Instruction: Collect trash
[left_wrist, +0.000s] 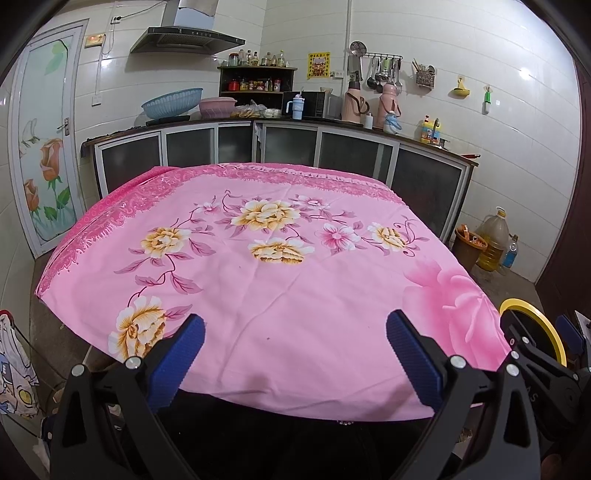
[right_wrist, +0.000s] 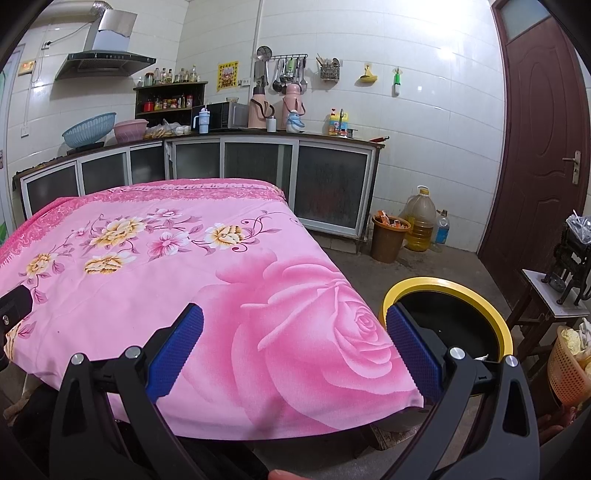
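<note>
A table under a pink flowered cloth (left_wrist: 280, 288) (right_wrist: 155, 280) fills both views; I see no loose trash on it. A black bin with a yellow rim (right_wrist: 448, 286) (left_wrist: 537, 317) stands on the floor by the table's right corner, with a white scrap inside near its front wall. My left gripper (left_wrist: 295, 332) hovers open over the table's near edge, nothing between its blue pads. My right gripper (right_wrist: 295, 325) is open too, over the near right corner, its right finger in front of the bin. The right gripper's body shows at the right edge of the left wrist view.
Kitchen cabinets and a cluttered counter (right_wrist: 258, 138) run along the back wall. A brown bucket (right_wrist: 388, 238), an oil jug (right_wrist: 421, 219) and a bottle stand on the floor near a dark door (right_wrist: 539, 140). A small stand (right_wrist: 554, 299) and an orange basket (right_wrist: 567, 369) are at the right.
</note>
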